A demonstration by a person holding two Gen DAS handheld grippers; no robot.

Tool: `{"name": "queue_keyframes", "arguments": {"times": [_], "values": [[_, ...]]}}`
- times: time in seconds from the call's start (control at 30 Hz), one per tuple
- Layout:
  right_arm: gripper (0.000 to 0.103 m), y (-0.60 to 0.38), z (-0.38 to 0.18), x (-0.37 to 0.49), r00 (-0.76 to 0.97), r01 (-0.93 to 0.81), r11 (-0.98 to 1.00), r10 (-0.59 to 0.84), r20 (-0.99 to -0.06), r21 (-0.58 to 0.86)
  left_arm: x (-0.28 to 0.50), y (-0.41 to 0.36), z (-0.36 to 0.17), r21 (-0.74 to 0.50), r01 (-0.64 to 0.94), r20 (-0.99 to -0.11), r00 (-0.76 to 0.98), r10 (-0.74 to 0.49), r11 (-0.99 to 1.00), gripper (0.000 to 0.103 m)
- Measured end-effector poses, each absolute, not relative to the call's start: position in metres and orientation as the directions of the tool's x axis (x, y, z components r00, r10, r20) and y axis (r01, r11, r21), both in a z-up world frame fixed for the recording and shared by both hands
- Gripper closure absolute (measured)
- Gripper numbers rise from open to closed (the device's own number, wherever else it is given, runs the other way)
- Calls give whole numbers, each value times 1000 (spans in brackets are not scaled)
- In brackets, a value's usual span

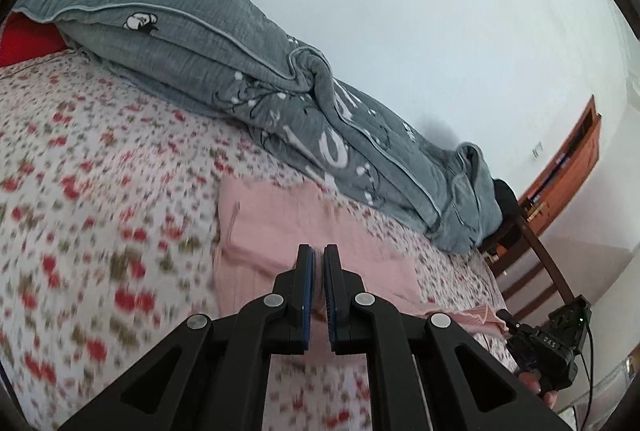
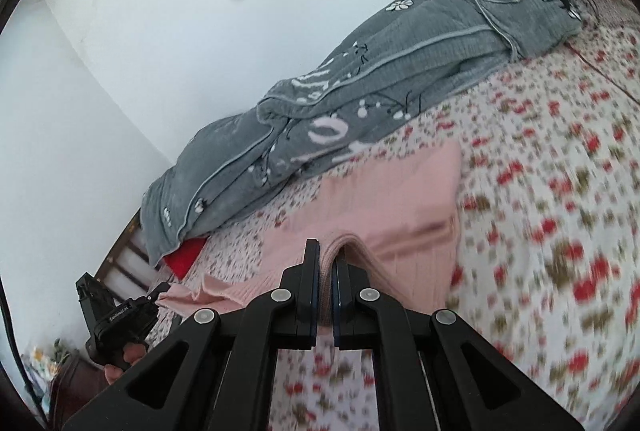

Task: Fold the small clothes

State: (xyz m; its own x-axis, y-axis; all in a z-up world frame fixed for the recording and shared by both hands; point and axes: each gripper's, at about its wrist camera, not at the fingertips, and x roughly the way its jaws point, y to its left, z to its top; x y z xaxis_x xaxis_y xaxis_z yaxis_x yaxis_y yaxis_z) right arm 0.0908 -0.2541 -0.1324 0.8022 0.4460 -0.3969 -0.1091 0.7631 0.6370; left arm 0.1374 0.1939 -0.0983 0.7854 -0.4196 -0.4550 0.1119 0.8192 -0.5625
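A pink ribbed garment (image 1: 272, 223) lies on the floral bedsheet (image 1: 100, 191), its near edge lifted off the bed. My left gripper (image 1: 319, 251) is shut on one part of that edge, pink cloth pinched between its blue pads. My right gripper (image 2: 326, 251) is shut on another part of the hem, which bulges out between the fingers; the garment (image 2: 400, 199) stretches away from it. Each view shows the other gripper holding the stretched hem: the right one (image 1: 505, 316) at the right, the left one (image 2: 162, 289) at the left.
A rumpled grey quilt (image 1: 224, 43) with white print runs along the white wall at the far side of the bed. A red pillow (image 2: 182, 257) peeks from under it. A wooden bed frame (image 1: 536, 255) and wooden door (image 1: 568, 167) stand at the right.
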Motion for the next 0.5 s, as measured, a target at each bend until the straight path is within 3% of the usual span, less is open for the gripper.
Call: {"name": "queue_keyframes", "arguments": {"times": [0.27, 0.5], "values": [[98, -248, -129, 169, 793, -93, 790, 427, -435, 606, 220, 186, -108, -547, 52, -520, 761, -388, 836, 96], [98, -257, -157, 241, 760, -44, 777, 434, -484, 628, 294, 182, -143, -530, -8, -585, 727, -359, 848, 96]]}}
